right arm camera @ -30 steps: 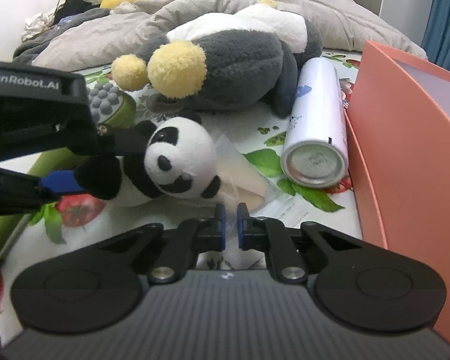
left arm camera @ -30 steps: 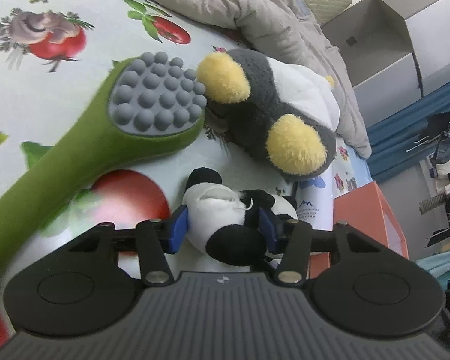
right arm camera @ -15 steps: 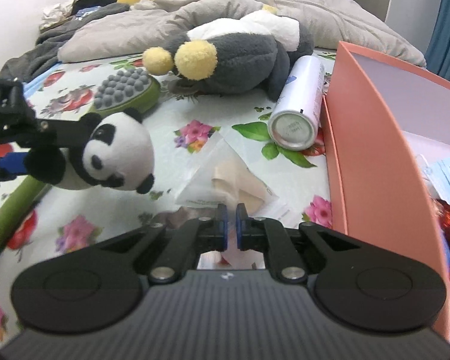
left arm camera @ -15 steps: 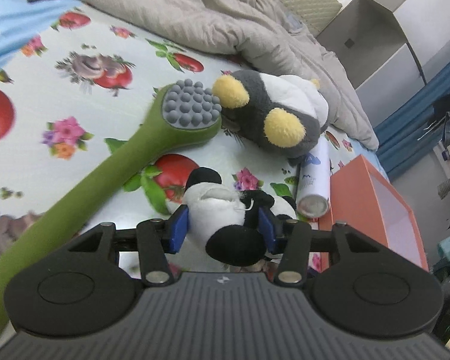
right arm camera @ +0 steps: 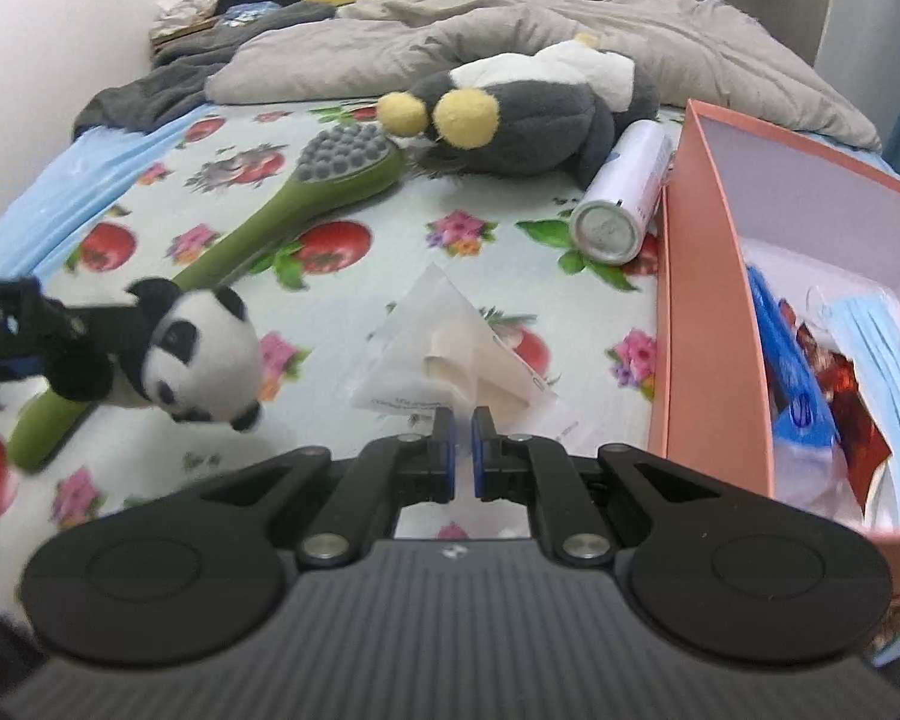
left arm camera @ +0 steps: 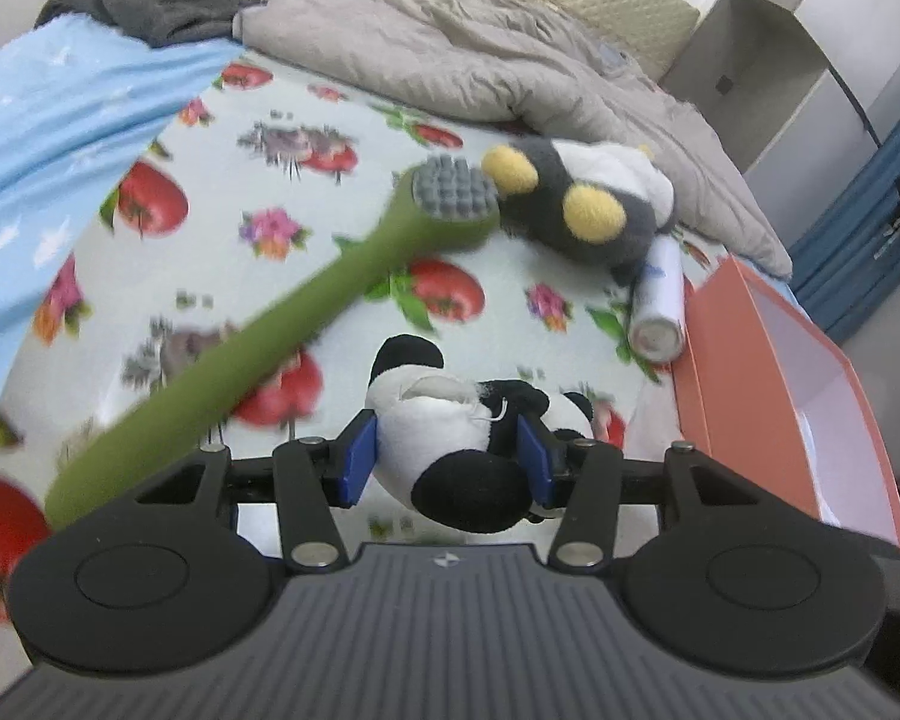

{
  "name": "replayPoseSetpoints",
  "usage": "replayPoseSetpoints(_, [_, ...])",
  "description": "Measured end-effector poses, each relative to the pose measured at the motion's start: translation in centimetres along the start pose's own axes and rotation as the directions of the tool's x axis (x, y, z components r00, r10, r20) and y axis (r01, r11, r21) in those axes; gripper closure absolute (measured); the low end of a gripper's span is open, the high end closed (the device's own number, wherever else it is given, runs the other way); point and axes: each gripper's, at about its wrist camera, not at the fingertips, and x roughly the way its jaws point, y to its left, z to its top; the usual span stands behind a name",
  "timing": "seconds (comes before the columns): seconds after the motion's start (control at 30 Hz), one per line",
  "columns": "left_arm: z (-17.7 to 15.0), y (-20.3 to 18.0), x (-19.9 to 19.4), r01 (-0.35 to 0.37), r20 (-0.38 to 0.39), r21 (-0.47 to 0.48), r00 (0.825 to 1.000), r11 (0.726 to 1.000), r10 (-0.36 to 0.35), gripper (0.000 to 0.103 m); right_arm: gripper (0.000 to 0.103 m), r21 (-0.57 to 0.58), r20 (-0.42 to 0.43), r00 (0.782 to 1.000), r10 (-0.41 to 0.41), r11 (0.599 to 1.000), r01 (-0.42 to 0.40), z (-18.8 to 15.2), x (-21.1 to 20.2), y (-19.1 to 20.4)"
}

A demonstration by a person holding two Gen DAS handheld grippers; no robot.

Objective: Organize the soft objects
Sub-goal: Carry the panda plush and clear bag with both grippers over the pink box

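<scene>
My left gripper (left arm camera: 447,465) is shut on a small panda plush (left arm camera: 444,414) and holds it in the air above the flowered bed sheet; the panda also shows in the right wrist view (right arm camera: 201,360), hanging at the left. A grey, white and yellow penguin plush (left arm camera: 576,204) (right arm camera: 522,114) lies further back on the bed. My right gripper (right arm camera: 463,450) is shut and empty, above a clear plastic packet (right arm camera: 450,348) on the sheet.
A green long-handled massage brush (left arm camera: 306,312) (right arm camera: 306,204) lies diagonally on the sheet. A white spray can (right arm camera: 621,204) rests against an orange box (right arm camera: 708,324) holding masks and packets. A grey quilt (right arm camera: 510,24) and dark clothes lie at the back.
My left gripper has risen and pulled back with the panda, lifting it off the sheet. My right gripper has also moved up and back, staying shut.
</scene>
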Motion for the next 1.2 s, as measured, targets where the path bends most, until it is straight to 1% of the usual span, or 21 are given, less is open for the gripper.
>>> replayPoseSetpoints(0.1, [-1.6,-0.3,-0.7,-0.005,-0.020,0.016,1.000,1.000,0.005,0.047,0.094,-0.006,-0.005,1.000,0.022,1.000,-0.022,-0.8,-1.4,-0.1])
replayPoseSetpoints(0.23, [-2.2,-1.4,-1.7,-0.003,-0.021,0.051,1.000,0.999,0.004,0.047,0.094,-0.004,0.011,0.999,0.042,0.999,-0.042,-0.9,-3.4,-0.4])
replayPoseSetpoints(0.47, [-0.4,-4.6,-4.9,0.014,0.024,0.133,1.000,0.991,-0.017,0.047,0.094,-0.005,0.097,0.993,0.071,0.997,-0.071,0.8,-7.7,-1.3])
replayPoseSetpoints(0.57, [0.6,-6.1,-6.1,0.027,0.049,0.151,0.998,0.988,-0.035,0.047,0.094,0.000,0.139,0.988,0.073,0.997,-0.074,2.0,-9.4,-2.0])
replayPoseSetpoints(0.8, [2.3,-10.1,-8.5,0.075,0.101,0.195,0.990,0.978,-0.096,0.047,0.094,0.008,0.236,0.970,0.054,0.998,-0.057,4.2,-13.3,-4.2])
replayPoseSetpoints(0.93, [2.8,-12.7,-9.3,0.106,0.119,0.225,0.984,0.969,-0.135,0.047,0.093,0.021,0.279,0.960,0.025,0.999,-0.032,5.1,-15.2,-5.8])
replayPoseSetpoints(1.07, [3.4,-15.2,-9.4,0.141,0.124,0.255,0.976,0.957,-0.177,0.047,0.093,0.049,0.311,0.950,-0.008,0.999,-0.007,5.3,-16.5,-7.7])
replayPoseSetpoints(1.2, [3.7,-17.6,-8.4,0.183,0.104,0.273,0.970,0.945,-0.218,0.046,0.093,0.079,0.341,0.939,-0.051,0.997,0.025,4.8,-17.2,-9.6])
